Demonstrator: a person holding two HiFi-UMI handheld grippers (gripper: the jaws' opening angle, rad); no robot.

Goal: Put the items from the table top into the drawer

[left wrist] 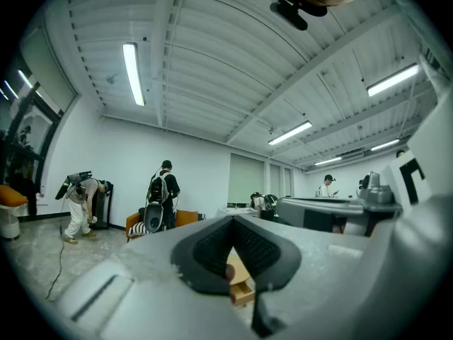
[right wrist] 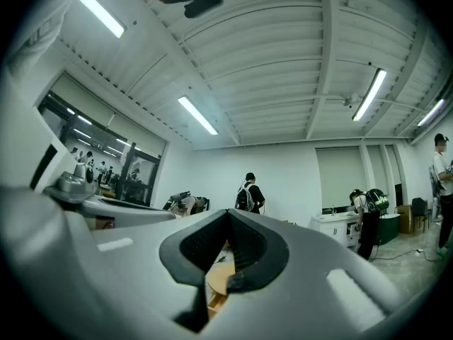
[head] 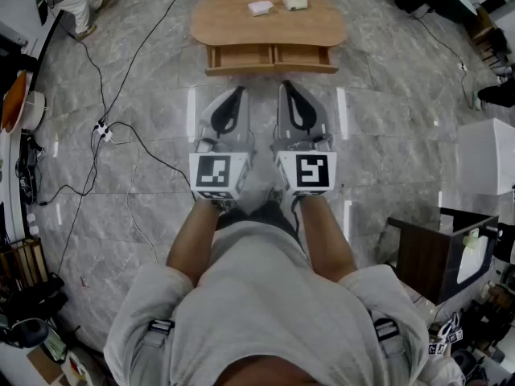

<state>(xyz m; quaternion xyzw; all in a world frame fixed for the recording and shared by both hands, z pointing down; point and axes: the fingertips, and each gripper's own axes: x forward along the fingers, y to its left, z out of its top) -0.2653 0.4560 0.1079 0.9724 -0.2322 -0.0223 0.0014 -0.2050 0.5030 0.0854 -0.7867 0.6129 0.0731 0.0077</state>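
In the head view the person stands well back from the wooden desk (head: 233, 24). The left tongs (head: 237, 93) and right tongs (head: 287, 85) are held side by side and level, pointing at it. Both are closed and carry nothing. The things to be stowed lie on the desk top, well apart from the tongs: a flat white item (head: 260, 8) and, near it on the right, a paler rounded item (head: 295, 2).

I judge the step in hand to be the approach. To do it well, walk right up to the front edge and open one pair of tongs before reaching. Close across an item's narrow side, then lift it clear of the edge and lower it into a drawer rather than drop it.

The left drawer (head: 239, 55) and right drawer (head: 300, 55) are both pulled out already, so neither needs opening. They look empty, though at this range I cannot be sure.

In the left gripper view the jaws meet at their tips with nothing between them. A slice of the desk (left wrist: 238, 269) and an open drawer below it show through the gap behind the tips.

In the right gripper view the jaws are likewise shut and empty, and the desk (right wrist: 221, 276) shows through the gap, far off.
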